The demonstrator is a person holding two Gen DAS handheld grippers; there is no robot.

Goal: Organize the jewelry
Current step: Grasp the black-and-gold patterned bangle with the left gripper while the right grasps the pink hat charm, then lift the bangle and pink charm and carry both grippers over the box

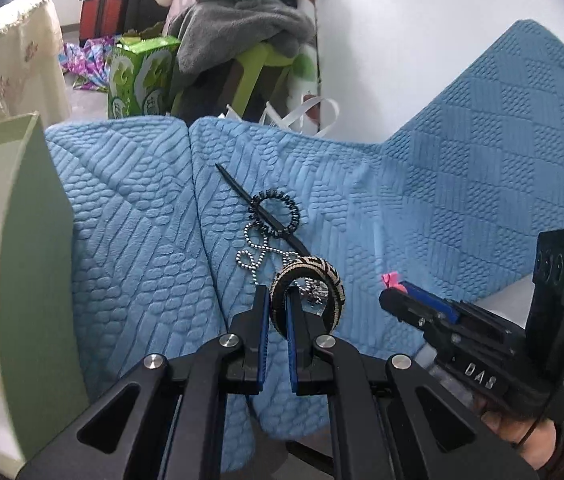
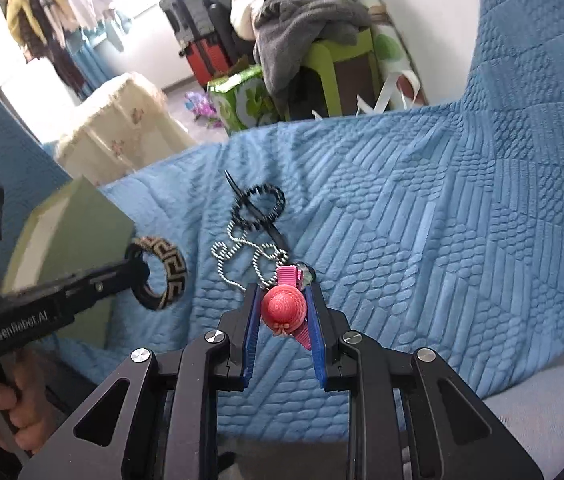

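Observation:
My left gripper [image 1: 278, 300] is shut on the rim of a black-and-beige patterned bangle [image 1: 324, 274], held just above the blue quilt; it also shows in the right wrist view [image 2: 164, 276]. My right gripper [image 2: 282, 300] is shut on a pink hair clip with a small red hat [image 2: 284, 306]. On the quilt lie a black coiled hair tie [image 1: 278, 212], a black hair stick [image 1: 242, 196] and a beaded chain [image 1: 256, 254]; the right wrist view shows the tie [image 2: 258, 206] and the chain [image 2: 242, 252] too.
A green open box [image 1: 38, 240] stands at the left, with a ring and an orange item inside. The blue quilt [image 1: 462, 200] covers the surface. Beyond its far edge are a green stool with clothes [image 1: 258, 56], a green carton [image 1: 142, 76] and suitcases.

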